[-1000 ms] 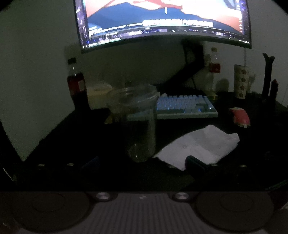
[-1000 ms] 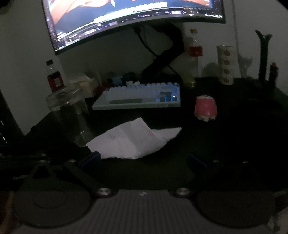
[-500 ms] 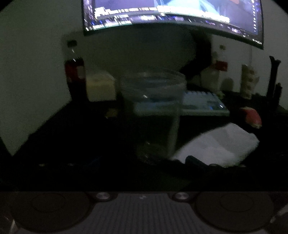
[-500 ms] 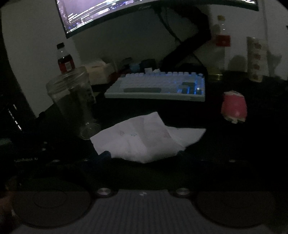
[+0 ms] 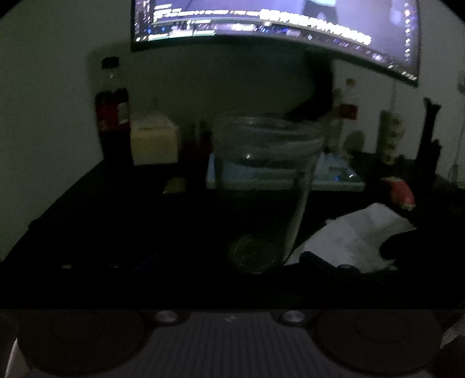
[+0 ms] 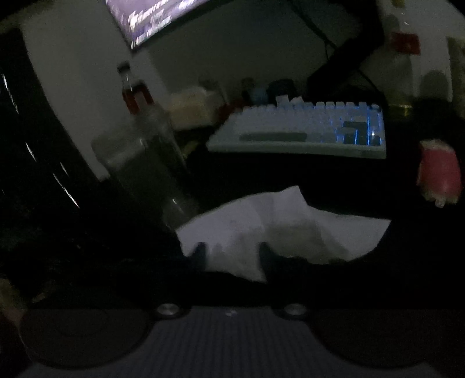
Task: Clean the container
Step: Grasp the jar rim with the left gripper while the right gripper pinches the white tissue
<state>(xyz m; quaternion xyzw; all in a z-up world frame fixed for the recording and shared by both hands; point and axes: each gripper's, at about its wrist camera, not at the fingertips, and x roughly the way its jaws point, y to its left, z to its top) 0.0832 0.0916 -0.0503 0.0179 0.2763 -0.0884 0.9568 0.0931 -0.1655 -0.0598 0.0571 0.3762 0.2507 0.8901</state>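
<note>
A clear, lidless plastic jar [image 5: 267, 174] stands upright on the dark desk. It fills the middle of the left wrist view. My left gripper [image 5: 229, 258] is open, its fingers wide apart on either side of the jar's base without touching it. To the jar's right lies a crumpled white tissue [image 5: 357, 235]. In the right wrist view my right gripper [image 6: 232, 254] has its jaws closing on the near edge of the tissue [image 6: 290, 221], a fold bunched between the fingertips. The jar [image 6: 145, 162] stands to the left of that gripper, blurred.
A backlit keyboard [image 6: 299, 130] lies behind the tissue, below a curved monitor [image 5: 276, 26]. A bottle of red drink [image 5: 112, 116] and a beige box [image 5: 152, 139] stand at the back left. A pink-red object [image 6: 440, 171] and a patterned cup [image 5: 391, 133] are on the right.
My left gripper has come closer to the jar, which now sits large between its fingers. My right gripper dipped to the tissue and its wide-open fingers drew together on it.
</note>
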